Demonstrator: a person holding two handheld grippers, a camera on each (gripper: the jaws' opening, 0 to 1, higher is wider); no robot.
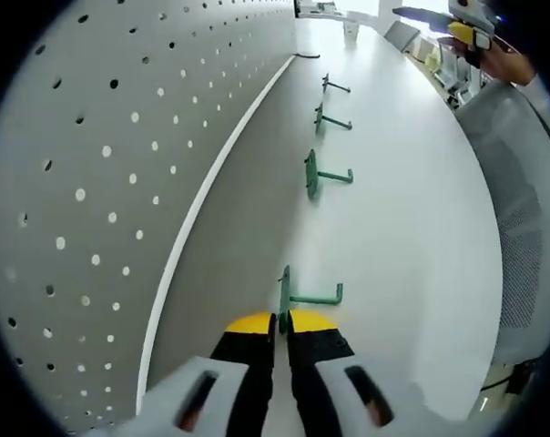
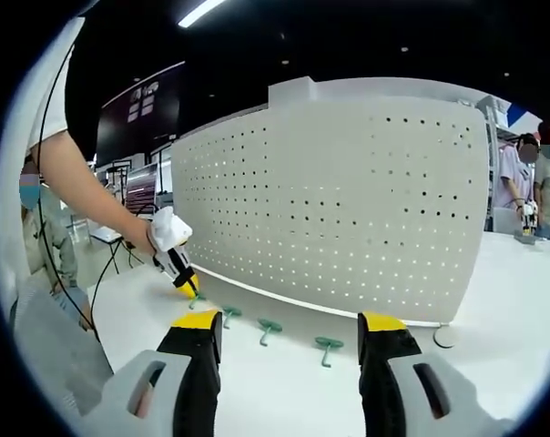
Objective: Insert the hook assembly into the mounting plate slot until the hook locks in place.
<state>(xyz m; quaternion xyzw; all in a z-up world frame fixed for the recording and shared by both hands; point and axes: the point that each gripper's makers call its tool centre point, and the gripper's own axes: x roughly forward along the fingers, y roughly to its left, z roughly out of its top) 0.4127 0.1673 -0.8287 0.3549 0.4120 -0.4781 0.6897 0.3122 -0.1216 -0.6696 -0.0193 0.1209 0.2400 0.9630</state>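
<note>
The left tool (image 1: 282, 320) pinches the nearest green hook (image 1: 298, 296) on the white desk (image 1: 412, 228), pegboard (image 1: 120, 164) at nine o'clock, while the right tool (image 2: 291, 323) gapes empty.

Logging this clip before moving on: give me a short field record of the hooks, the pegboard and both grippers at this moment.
stage: first hook being picked up, none mounted yet
left gripper: shut on nearest green hook, on the white table
right gripper: open, holding nothing, facing the pegboard
other hooks: three more green hooks in a row along the pegboard base
pegboard: upright, white, perforated, no hook in it
</note>
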